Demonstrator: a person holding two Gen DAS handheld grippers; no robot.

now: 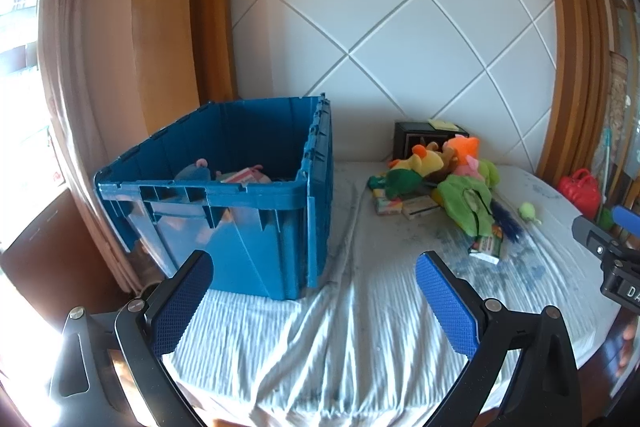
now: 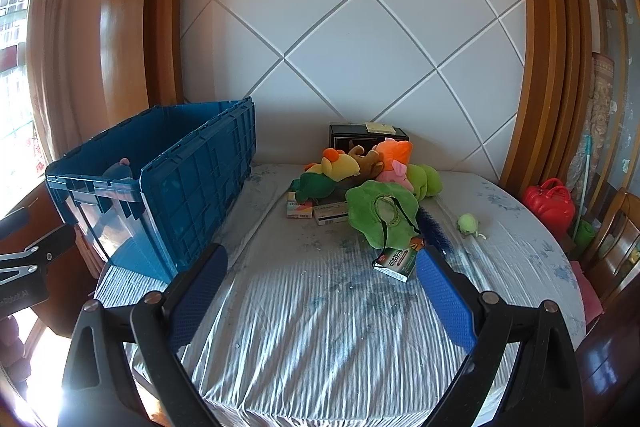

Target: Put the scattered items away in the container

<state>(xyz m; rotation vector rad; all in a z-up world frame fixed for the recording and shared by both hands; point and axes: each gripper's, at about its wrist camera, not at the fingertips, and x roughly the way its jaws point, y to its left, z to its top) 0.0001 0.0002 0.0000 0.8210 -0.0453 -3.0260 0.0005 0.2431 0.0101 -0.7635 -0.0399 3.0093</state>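
A blue plastic crate (image 1: 248, 187) (image 2: 192, 187) stands at the table's left, holding a grey-blue plush (image 1: 196, 169) and a pink item (image 1: 246, 175). A pile of plush toys (image 1: 448, 167) (image 2: 368, 171) lies at the back middle, with a green plush (image 2: 380, 215) in front of it. Small boxes (image 2: 316, 211) lie beside the pile, and a green medicine box (image 2: 394, 261) (image 1: 486, 247) sits nearest. A small green ball toy (image 2: 468, 225) lies to the right. My left gripper (image 1: 314, 303) is open and empty before the crate. My right gripper (image 2: 322, 297) is open and empty, its right finger close to the medicine box.
A white-blue cloth (image 2: 320, 327) covers the table. A dark box (image 2: 368, 137) stands against the tiled wall. A red bag (image 2: 550, 201) and a wooden chair (image 2: 612, 239) are at the right. The right gripper's body (image 1: 608, 251) shows in the left wrist view.
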